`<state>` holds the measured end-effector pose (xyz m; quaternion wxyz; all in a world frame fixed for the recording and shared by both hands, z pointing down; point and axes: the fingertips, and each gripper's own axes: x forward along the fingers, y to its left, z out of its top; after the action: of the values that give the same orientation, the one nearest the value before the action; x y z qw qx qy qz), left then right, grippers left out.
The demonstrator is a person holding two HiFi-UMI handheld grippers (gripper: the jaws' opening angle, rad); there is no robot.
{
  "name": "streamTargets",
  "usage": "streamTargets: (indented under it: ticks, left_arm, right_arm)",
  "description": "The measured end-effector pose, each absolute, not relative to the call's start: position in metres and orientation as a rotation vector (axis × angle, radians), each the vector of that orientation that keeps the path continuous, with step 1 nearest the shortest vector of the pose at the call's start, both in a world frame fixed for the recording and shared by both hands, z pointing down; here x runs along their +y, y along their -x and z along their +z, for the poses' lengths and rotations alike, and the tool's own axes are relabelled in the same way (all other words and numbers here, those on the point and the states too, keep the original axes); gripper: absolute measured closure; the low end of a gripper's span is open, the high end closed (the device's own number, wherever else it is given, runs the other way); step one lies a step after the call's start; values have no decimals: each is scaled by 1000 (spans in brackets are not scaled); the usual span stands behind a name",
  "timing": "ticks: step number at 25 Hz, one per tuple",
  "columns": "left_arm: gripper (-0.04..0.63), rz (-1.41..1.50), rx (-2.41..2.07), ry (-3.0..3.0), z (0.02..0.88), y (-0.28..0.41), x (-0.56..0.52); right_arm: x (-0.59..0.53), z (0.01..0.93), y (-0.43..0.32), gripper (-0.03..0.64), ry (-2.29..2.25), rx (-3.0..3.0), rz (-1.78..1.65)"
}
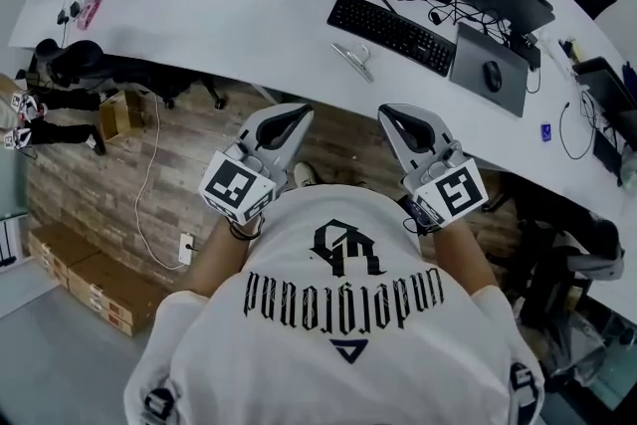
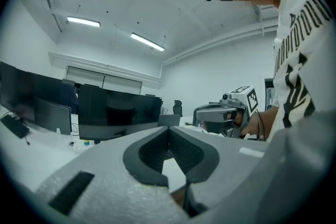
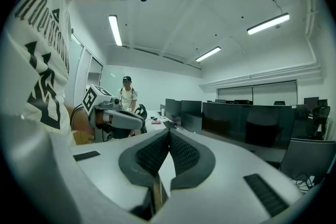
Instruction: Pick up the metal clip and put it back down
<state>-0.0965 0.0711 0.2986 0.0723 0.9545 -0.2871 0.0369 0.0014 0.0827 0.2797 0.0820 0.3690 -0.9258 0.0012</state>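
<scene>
The metal clip [image 1: 352,60] lies flat on the white desk [image 1: 239,30], just beside the near-left end of the black keyboard [image 1: 391,33]. In the head view its long axis runs diagonally from upper left to lower right. Which end is which appears too small to resolve.

The left gripper [image 1: 295,115] and the right gripper [image 1: 394,114] are held near the person's chest, well apart from the clip. Both have their jaws together at the tips, with nothing between them.

The shirt [image 1: 343,314] bears blackletter print, probably "underground".
</scene>
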Motion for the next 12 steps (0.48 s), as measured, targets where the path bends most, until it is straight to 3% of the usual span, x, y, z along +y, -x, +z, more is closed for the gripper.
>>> streamTargets:
  ticks: [12]
  left_arm:
    - [581,42,-1004,-2798,291,32,136]
  right_arm:
    - [144,275,-70,603,-966,-2855,-34]
